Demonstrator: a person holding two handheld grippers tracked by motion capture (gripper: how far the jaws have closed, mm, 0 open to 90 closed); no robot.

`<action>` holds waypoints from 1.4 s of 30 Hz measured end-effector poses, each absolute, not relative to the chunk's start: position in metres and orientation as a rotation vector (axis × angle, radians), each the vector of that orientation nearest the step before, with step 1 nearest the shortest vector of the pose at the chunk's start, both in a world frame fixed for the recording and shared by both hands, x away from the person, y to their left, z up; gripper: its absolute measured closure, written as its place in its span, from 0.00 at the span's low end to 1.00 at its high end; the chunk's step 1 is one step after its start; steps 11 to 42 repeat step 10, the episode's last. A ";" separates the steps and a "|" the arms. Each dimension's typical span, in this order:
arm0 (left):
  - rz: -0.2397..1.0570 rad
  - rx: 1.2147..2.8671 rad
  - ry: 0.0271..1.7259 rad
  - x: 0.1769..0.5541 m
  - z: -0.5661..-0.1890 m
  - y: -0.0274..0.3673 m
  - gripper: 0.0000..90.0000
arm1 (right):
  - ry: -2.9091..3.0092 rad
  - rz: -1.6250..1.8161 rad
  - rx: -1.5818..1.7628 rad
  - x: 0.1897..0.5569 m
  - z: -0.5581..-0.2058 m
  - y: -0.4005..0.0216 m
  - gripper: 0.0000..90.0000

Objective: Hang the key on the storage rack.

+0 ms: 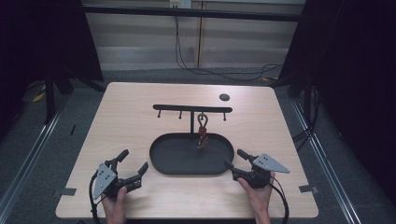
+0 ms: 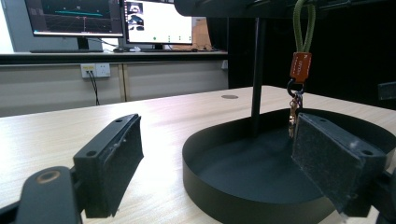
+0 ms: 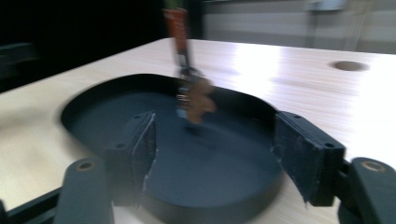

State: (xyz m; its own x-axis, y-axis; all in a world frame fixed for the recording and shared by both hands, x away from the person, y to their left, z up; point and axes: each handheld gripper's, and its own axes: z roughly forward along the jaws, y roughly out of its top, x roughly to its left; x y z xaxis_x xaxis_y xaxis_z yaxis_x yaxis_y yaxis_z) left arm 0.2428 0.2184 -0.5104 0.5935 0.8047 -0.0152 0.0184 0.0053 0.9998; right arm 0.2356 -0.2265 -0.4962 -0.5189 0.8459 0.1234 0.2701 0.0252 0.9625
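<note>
Keys on an olive cord loop with an orange leather tag (image 1: 202, 131), hanging from the black T-shaped rack (image 1: 192, 108) over the black oval tray (image 1: 161, 161), look light and swingy, best pinched at the stiff tag; both the left gripper (image 1: 132, 169) and the right gripper (image 1: 235, 159) gape empty.

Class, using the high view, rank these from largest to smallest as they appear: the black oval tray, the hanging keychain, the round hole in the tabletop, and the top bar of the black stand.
1. Black oval tray
2. Top bar of the stand
3. Hanging keychain
4. Round hole in the tabletop
</note>
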 end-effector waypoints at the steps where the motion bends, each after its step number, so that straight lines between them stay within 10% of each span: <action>1: 0.716 1.448 0.744 0.243 -0.510 0.218 0.18 | 1.785 1.527 1.133 0.235 -0.499 -0.226 0.39; 42: 0.714 1.449 0.743 0.243 -0.511 0.218 0.18 | 1.688 1.552 1.176 0.234 -0.507 -0.224 0.34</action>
